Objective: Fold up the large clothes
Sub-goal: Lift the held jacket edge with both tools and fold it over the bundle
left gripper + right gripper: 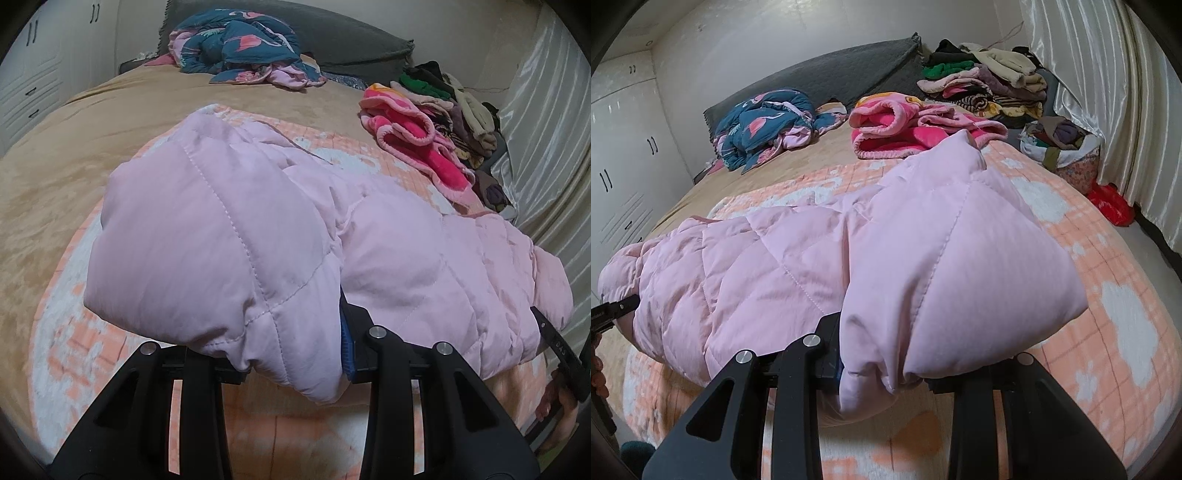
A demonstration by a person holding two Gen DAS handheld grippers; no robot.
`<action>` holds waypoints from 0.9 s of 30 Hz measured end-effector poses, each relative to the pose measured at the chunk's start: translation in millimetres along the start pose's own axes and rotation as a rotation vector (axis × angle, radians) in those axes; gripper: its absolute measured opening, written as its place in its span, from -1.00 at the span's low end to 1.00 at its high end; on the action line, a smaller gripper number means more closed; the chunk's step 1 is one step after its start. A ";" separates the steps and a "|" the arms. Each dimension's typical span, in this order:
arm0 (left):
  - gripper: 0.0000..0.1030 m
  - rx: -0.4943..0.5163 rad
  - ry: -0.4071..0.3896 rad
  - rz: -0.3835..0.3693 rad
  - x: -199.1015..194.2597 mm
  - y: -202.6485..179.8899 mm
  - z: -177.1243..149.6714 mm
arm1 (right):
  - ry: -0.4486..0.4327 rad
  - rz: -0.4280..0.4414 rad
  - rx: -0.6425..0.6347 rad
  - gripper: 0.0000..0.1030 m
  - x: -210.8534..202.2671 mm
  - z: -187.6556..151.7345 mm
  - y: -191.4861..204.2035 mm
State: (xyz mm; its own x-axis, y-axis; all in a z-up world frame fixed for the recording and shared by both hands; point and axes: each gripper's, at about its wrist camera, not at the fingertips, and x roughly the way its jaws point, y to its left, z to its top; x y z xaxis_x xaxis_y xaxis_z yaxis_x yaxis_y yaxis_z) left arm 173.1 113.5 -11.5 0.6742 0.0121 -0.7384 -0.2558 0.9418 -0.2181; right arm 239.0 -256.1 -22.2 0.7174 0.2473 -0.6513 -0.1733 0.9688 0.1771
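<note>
Bare tan bedspread [44, 177] left, clothes pile [990, 85] blocking far right

Pale pink quilted puffer jacket [229, 236], bunched; draped across peach blanket

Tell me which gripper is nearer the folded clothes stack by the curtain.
Right. The right gripper grips the pink jacket at the end toward the stack; the left gripper grips the opposite end, farther away.

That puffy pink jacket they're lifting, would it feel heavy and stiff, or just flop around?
The pink jacket is probably floppy: it drapes over both the left hand-held gripper and the right hand-held gripper, sagging between them. Its puffed, quilted panels suggest light filling for its bulk. The smooth, faintly shiny shell may be somewhat slippery.
</note>
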 end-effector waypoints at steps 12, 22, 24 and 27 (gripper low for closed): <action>-0.47 0.038 -0.002 0.013 -17.0 0.7 -25.8 | 0.001 -0.011 0.020 -0.44 -27.7 -32.8 1.9; -0.47 0.059 -0.004 0.023 -24.5 1.6 -46.2 | 0.027 -0.018 0.024 -0.44 -34.7 -49.3 -3.2; -0.46 0.058 -0.005 0.026 -25.0 1.9 -50.7 | 0.033 -0.015 0.035 -0.44 -34.1 -52.7 -6.0; -0.46 0.060 -0.002 0.032 -24.9 1.3 -57.1 | 0.042 -0.009 0.054 -0.44 -33.0 -57.9 -11.4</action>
State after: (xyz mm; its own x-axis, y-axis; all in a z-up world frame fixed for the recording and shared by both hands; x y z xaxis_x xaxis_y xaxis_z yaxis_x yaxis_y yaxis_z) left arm 116.3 95.2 -29.8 0.6676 0.0434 -0.7433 -0.2353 0.9594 -0.1553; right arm 178.2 -274.5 -45.4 0.6893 0.2400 -0.6835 -0.1291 0.9691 0.2101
